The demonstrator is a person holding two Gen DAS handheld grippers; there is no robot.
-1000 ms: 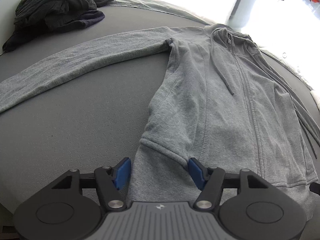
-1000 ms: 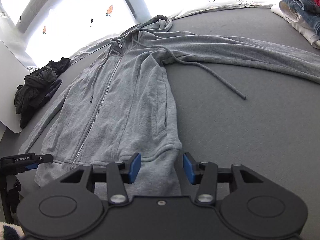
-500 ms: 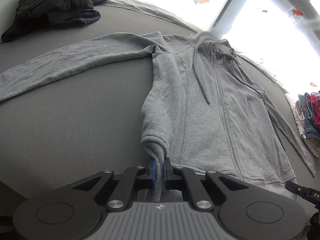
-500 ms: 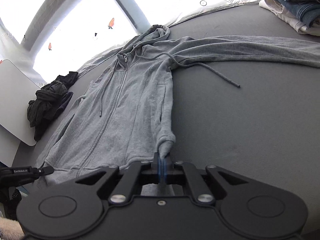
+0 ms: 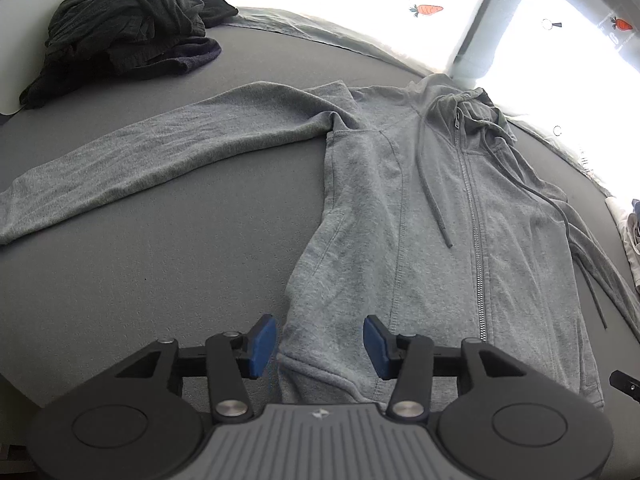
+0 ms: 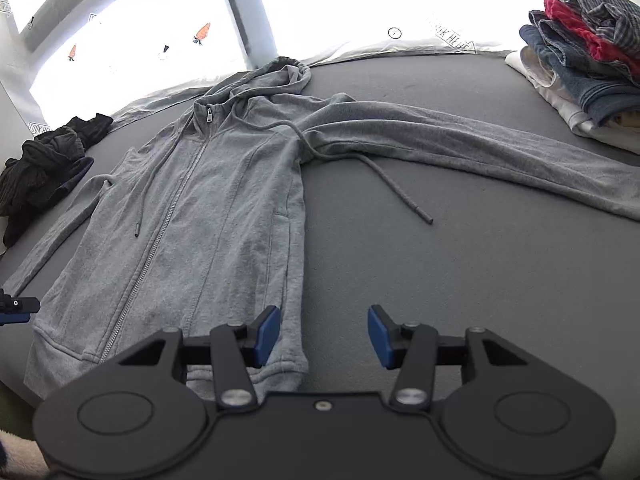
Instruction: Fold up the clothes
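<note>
- Grey zip hoodie [image 5: 432,240] is lying front-up and flat on the grey bed surface [image 5: 160,272], zipped, both sleeves stretched out sideways, hood pointing away from both grippers toward the bright window.
- Left gripper [image 5: 319,345] is hanging released, blue pads [image 5: 262,340] spread wide; the hoodie's hem corner is sitting in the gap between them, not pinched.
- Ahead and to the left of the left gripper, one sleeve [image 5: 160,160] is running out across the bed; beyond it, far ahead-left, a dark crumpled clothing pile [image 5: 128,32] is sitting.
- One drawstring [image 5: 434,200] is trailing down the chest beside the zipper [image 5: 476,240].
- Right gripper [image 6: 324,335] is also hanging released, jaws wide apart; its left pad [image 6: 268,334] is over the hoodie's [image 6: 208,220] other hem edge, its right pad over bare bed [image 6: 460,280].
- Ahead-right of the right gripper, the other sleeve [image 6: 480,152] is reaching out, with a loose drawstring [image 6: 392,184] lying on the bed in front of it.
- Far ahead-right, a stack of folded clothes [image 6: 580,60] is resting at the bed's edge.
- The tip of the other gripper [image 6: 18,306] is showing at the far left of the right wrist view.
</note>
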